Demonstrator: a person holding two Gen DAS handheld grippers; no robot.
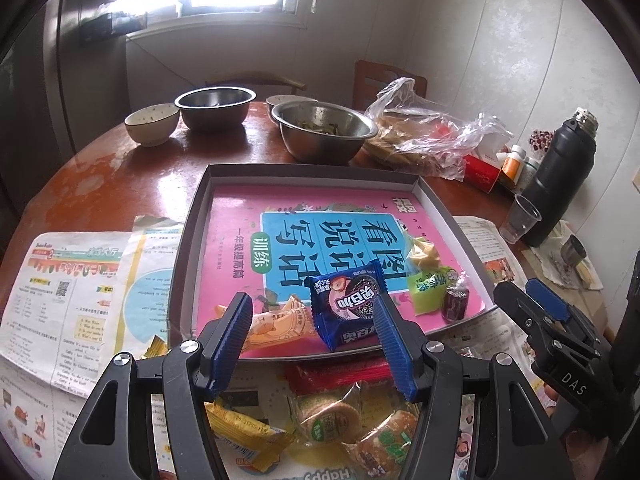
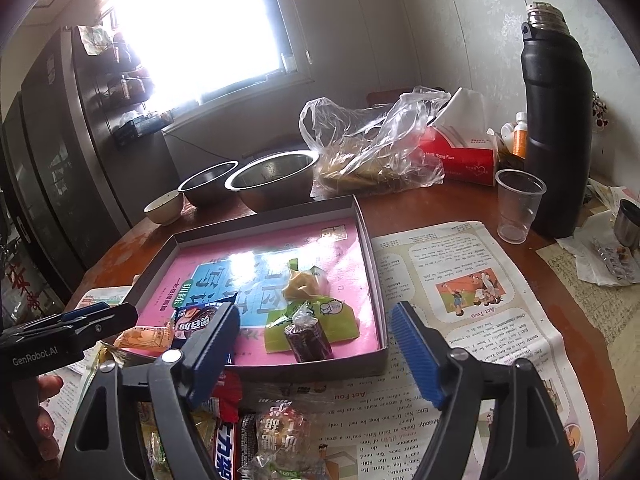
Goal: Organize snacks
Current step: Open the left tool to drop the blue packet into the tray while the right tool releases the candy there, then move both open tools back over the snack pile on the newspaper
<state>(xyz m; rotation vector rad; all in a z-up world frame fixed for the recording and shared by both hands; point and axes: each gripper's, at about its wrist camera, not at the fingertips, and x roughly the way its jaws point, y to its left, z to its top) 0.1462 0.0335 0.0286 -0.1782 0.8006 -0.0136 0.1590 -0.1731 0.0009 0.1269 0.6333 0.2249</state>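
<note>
Both claws gape wide, empty: left claw (image 1: 314,316) marked "GenRobot.AI", right claw (image 2: 316,334) marked "DAS". Pink workbook (image 1: 320,216) lines tray (image 1: 192,216); red tissue box (image 2: 460,156) reads "TangHua".

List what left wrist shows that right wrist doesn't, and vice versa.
Left wrist only: yellow wafer pack and round biscuit packs below the left gripper.

Right wrist only: Snickers bar under the right gripper, steel cup, white tissue sticking out of the red tissue box.

Both: tray, blue cookie pack, orange snack, green packet, black thermos. Both grippers are open and empty.
</note>
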